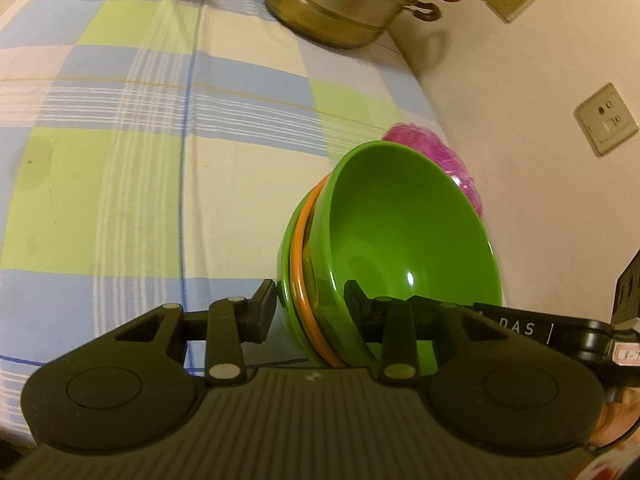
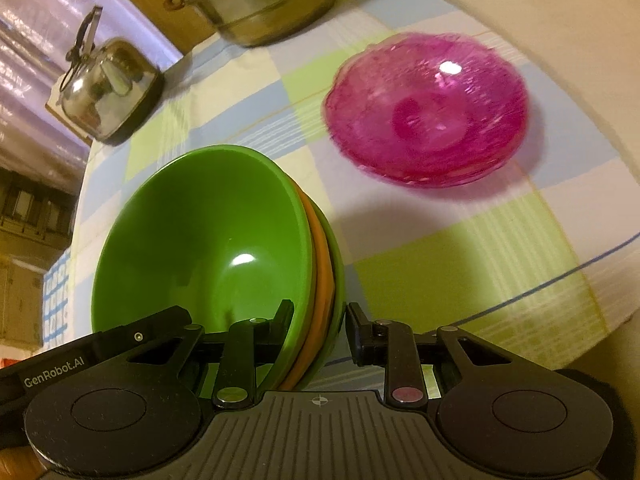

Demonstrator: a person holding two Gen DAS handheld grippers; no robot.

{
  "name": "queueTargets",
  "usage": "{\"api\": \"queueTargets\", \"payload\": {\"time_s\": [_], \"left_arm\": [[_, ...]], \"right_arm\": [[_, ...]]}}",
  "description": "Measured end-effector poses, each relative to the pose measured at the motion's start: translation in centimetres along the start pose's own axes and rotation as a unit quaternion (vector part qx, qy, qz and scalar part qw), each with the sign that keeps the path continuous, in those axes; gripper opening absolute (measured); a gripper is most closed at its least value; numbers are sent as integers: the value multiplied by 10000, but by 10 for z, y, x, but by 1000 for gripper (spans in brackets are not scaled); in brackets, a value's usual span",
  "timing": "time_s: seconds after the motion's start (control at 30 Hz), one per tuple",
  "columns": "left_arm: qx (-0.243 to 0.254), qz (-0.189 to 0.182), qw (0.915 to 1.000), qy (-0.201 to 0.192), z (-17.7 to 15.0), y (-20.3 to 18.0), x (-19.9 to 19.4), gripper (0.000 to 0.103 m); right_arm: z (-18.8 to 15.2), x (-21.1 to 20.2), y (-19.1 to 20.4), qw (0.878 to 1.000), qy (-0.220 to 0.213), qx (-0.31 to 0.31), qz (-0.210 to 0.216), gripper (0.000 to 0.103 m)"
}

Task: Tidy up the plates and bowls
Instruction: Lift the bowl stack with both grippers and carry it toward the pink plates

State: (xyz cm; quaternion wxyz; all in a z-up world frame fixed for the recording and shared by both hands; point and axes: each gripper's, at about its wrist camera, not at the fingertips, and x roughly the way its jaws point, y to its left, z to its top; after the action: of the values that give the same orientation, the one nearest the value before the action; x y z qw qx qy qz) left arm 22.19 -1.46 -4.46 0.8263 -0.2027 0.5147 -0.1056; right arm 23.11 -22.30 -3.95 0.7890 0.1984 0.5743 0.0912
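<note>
Both grippers, the left gripper (image 1: 310, 294) and the right gripper (image 2: 320, 316), pinch opposite rims of the stacked bowls (image 2: 208, 248), held above the tablecloth (image 2: 460, 248), with the pink dish (image 2: 428, 116) lying beyond the stack nearer the right gripper.

Below me spreads the table (image 1: 120, 168) under its checked cloth (image 2: 460, 248) of blue, green and cream. On it sit a pink glass dish (image 2: 428, 116), a steel stacked pot (image 1: 344, 4) (rust-coloured handles), and at the far corner a kettle (image 2: 104, 88).

Glossy plastic bowls (image 1: 400, 224) (cloth tablecloth (image 1: 160, 120)).
</note>
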Motion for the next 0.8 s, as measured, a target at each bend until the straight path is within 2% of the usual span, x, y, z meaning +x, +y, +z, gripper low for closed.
{"api": "queueTargets", "payload": {"time_s": [0.4,0.8], "left_arm": [[349,-218,9991,22,3,-44,5,32],[565,-295,9980,44,10,-77,13,32]], "right_arm": [[3,-40,-26,9990,-359,213,-160,28],[12,-58,-49,9976,-530,414,-179,28]]}}
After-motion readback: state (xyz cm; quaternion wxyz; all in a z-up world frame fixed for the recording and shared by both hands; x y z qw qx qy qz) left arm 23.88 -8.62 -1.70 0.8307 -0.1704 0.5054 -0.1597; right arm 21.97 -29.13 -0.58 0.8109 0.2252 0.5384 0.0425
